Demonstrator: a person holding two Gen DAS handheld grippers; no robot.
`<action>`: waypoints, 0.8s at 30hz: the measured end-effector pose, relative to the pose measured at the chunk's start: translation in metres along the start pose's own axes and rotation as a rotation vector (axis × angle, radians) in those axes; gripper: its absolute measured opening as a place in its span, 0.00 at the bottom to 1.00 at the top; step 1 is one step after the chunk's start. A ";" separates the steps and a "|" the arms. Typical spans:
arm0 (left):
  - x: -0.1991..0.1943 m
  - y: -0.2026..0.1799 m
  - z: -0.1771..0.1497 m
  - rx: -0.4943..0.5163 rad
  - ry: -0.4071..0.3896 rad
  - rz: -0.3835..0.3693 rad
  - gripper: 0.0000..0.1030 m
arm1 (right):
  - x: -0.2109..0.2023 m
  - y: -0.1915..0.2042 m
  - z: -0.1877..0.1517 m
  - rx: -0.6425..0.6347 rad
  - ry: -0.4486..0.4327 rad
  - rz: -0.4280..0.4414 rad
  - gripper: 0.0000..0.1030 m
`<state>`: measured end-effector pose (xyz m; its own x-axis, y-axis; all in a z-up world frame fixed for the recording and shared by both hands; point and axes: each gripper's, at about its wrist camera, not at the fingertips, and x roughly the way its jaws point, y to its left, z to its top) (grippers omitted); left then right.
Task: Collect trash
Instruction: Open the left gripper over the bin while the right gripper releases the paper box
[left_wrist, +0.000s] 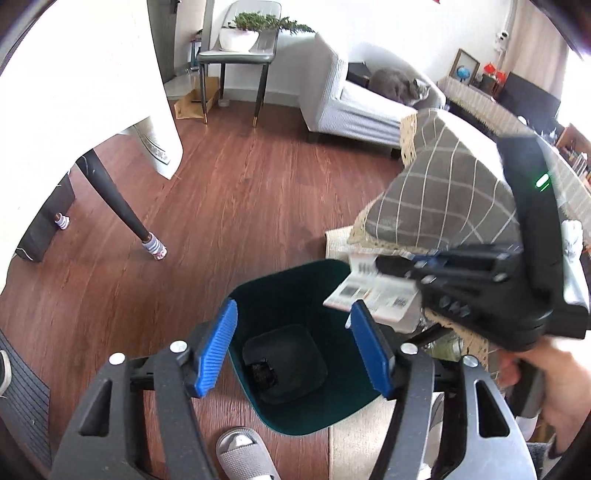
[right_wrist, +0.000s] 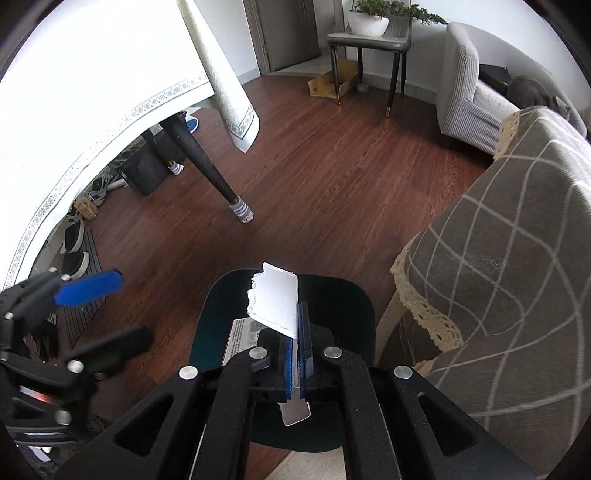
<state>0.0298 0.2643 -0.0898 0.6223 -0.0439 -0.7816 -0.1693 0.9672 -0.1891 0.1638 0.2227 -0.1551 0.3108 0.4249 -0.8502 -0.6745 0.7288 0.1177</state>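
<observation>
Right gripper (right_wrist: 295, 354) clamps torn paper (right_wrist: 277, 302) over the bin (left_wrist: 295, 295); left gripper (left_wrist: 295, 343) gapes empty (blue pads apart).

The trash bin (left_wrist: 295, 373) is standing on the floor (left_wrist: 229, 192), just left of the cloth-draped table (left_wrist: 443, 192); a small piece of trash (left_wrist: 263, 373) is lying in its bottom; the torn packaging (right_wrist: 277, 302) is hanging over its opening, pinched in the right gripper (right_wrist: 295, 354); the left gripper (left_wrist: 295, 350), spread with nothing between its pads, is hovering above the bin; a sofa (left_wrist: 347, 99) is sitting behind, a cat (left_wrist: 400, 86) lying on it.
</observation>
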 end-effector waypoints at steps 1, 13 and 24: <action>-0.002 0.002 0.001 -0.007 -0.004 -0.005 0.57 | 0.005 0.000 0.001 0.002 0.008 0.001 0.02; -0.037 0.003 0.015 -0.020 -0.094 -0.034 0.41 | 0.056 -0.001 -0.016 0.016 0.124 -0.007 0.02; -0.064 -0.009 0.025 0.006 -0.181 -0.052 0.40 | 0.091 0.001 -0.033 0.016 0.225 -0.037 0.04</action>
<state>0.0100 0.2649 -0.0231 0.7575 -0.0484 -0.6510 -0.1292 0.9664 -0.2222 0.1690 0.2447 -0.2498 0.1765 0.2688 -0.9469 -0.6542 0.7508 0.0912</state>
